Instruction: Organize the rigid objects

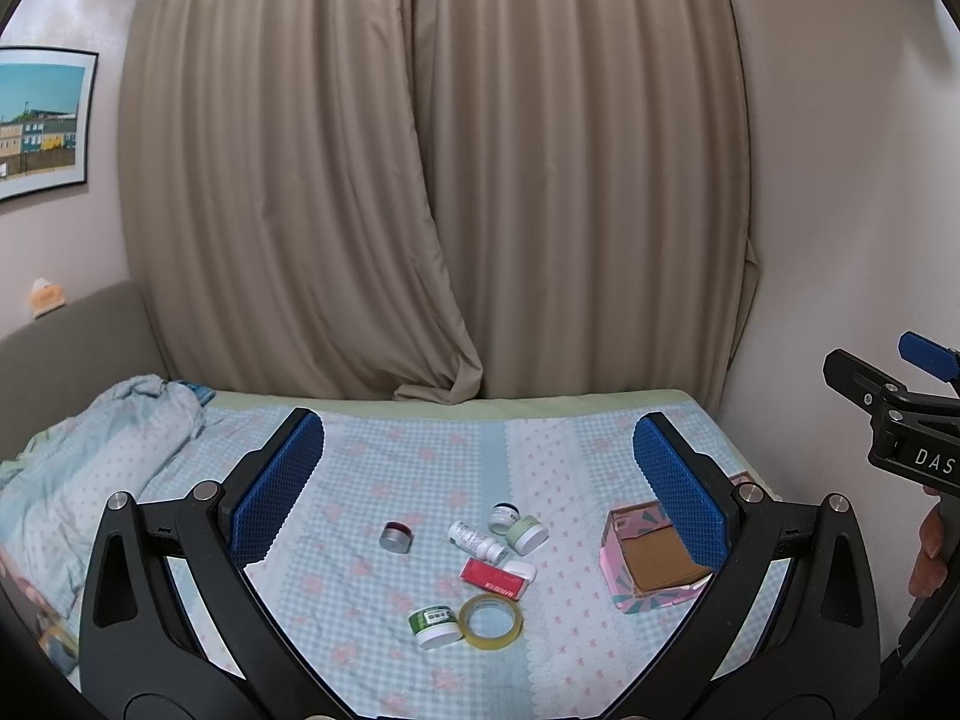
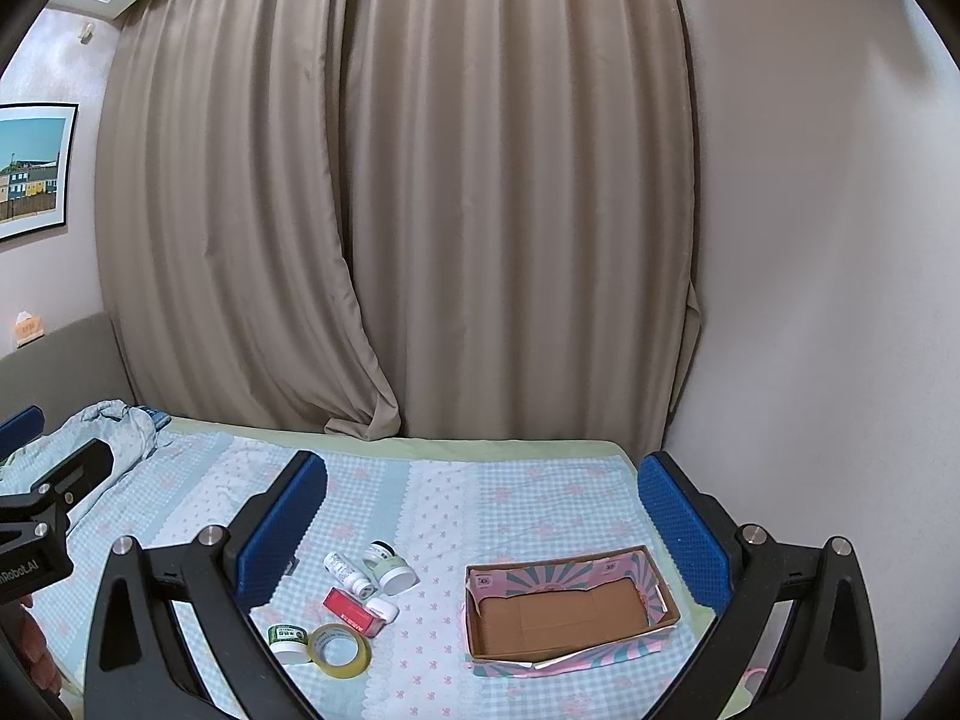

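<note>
Several small items lie loose on the checked bed sheet: a tape roll (image 1: pixel 491 622), a green-labelled jar (image 1: pixel 435 626), a red box (image 1: pixel 495 579), a white pill bottle (image 1: pixel 477 540) on its side, two pale jars (image 1: pixel 527 534) and a silver jar (image 1: pixel 396 536). To their right stands an open pink patterned cardboard box (image 2: pixel 558 576), nothing inside it. My left gripper (image 1: pixel 480 480) hovers open above the cluster. My right gripper (image 2: pixel 483 525) is open too, held over the box and the items, with the tape roll (image 2: pixel 339 651) at its lower left. Neither touches anything.
Beige curtains hang behind the bed and a plain wall closes its right side. A crumpled blanket (image 1: pixel 90 456) lies at the far left by the grey headboard. The box sits near the bed's right edge. A hand (image 1: pixel 930 546) holds the right gripper's handle.
</note>
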The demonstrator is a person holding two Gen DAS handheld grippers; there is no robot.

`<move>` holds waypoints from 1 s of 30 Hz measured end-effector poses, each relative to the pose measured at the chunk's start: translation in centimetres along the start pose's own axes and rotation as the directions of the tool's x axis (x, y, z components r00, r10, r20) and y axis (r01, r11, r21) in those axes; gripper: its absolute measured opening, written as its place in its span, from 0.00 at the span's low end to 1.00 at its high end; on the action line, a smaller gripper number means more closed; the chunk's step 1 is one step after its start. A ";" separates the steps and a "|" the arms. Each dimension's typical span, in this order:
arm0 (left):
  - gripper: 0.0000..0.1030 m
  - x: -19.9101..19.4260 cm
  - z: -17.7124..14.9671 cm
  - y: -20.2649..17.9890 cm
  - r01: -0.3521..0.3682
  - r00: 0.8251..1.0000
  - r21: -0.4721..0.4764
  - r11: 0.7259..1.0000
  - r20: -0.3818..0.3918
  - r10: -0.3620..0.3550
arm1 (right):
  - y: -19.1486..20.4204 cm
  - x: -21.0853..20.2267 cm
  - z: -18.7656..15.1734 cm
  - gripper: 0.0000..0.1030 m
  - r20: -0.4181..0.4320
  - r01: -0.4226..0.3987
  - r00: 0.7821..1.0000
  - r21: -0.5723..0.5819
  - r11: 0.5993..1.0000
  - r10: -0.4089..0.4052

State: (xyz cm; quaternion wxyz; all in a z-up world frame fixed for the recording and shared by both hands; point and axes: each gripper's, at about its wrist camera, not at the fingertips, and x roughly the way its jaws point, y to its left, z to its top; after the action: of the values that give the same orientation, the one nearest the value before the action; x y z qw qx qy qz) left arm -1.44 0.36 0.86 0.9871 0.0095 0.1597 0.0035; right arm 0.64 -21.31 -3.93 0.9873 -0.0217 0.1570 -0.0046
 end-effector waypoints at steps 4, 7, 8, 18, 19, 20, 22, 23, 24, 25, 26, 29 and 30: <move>1.00 0.0 -0.1 -0.1 0.000 1.000 -0.002 1.000 0.001 0.000 | 0.0 0.0 0.0 1.00 0.000 -0.001 1.000 0.001 1.000 0.001; 1.00 0.0 -0.1 -0.1 -0.001 1.000 -0.002 1.000 0.002 0.001 | 0.0 0.0 -0.1 1.00 0.001 0.000 1.000 0.001 1.000 0.000; 1.00 0.0 -0.1 -0.1 0.000 1.000 -0.002 1.000 0.002 0.000 | 0.0 0.0 -0.1 1.00 0.000 -0.001 1.000 0.002 1.000 0.001; 1.00 0.1 -0.2 0.0 0.002 1.000 -0.005 1.000 -0.004 -0.002 | 0.1 0.1 -0.2 1.00 0.000 -0.002 1.000 0.002 1.000 0.002; 1.00 0.2 -0.2 0.0 0.001 1.000 -0.006 1.000 -0.007 -0.001 | 0.1 0.1 -0.2 1.00 0.000 -0.002 1.000 0.002 1.000 0.002; 1.00 0.4 -0.1 0.0 0.000 1.000 -0.007 1.000 -0.013 0.000 | 0.1 0.1 -0.3 1.00 -0.001 -0.003 1.000 0.002 1.000 0.003; 1.00 0.7 0.1 0.1 -0.007 0.999 -0.008 1.000 -0.031 0.007 | 0.3 0.3 -0.1 1.00 -0.009 -0.005 1.000 -0.001 1.000 0.005; 1.00 1.0 0.1 0.2 -0.010 0.999 -0.011 1.000 -0.041 0.009 | 0.4 0.4 0.1 1.00 -0.014 -0.007 1.000 -0.002 1.000 0.007; 1.00 1.4 0.1 0.3 -0.011 0.998 -0.016 1.000 -0.056 0.010 | 0.4 0.6 0.3 1.00 -0.024 -0.014 1.000 -0.004 1.000 0.014; 1.00 1.7 0.1 0.5 -0.014 0.997 -0.020 1.000 -0.070 0.012 | 0.5 0.8 0.4 1.00 -0.030 -0.020 0.999 -0.004 1.000 0.020; 1.00 2.2 0.0 0.8 -0.020 0.996 -0.025 1.000 -0.088 0.017 | 0.5 1.1 0.4 1.00 -0.038 -0.028 0.999 -0.005 1.000 0.028; 1.00 3.5 -0.9 1.7 -0.046 0.990 -0.038 0.998 -0.138 0.040 | 0.7 2.3 0.0 1.00 -0.072 -0.061 0.996 -0.015 0.998 0.059; 1.00 4.0 -1.2 2.2 -0.052 0.987 -0.044 0.998 -0.155 0.045 | 1.0 2.9 -0.2 1.00 -0.086 -0.073 0.994 -0.022 0.997 0.071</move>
State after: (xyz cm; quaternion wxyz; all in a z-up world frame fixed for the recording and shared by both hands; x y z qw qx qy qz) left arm 1.96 2.58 -1.46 0.9714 -0.0107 0.2350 0.0321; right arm 3.29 -20.41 -5.09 0.9789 -0.0283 0.1997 0.0321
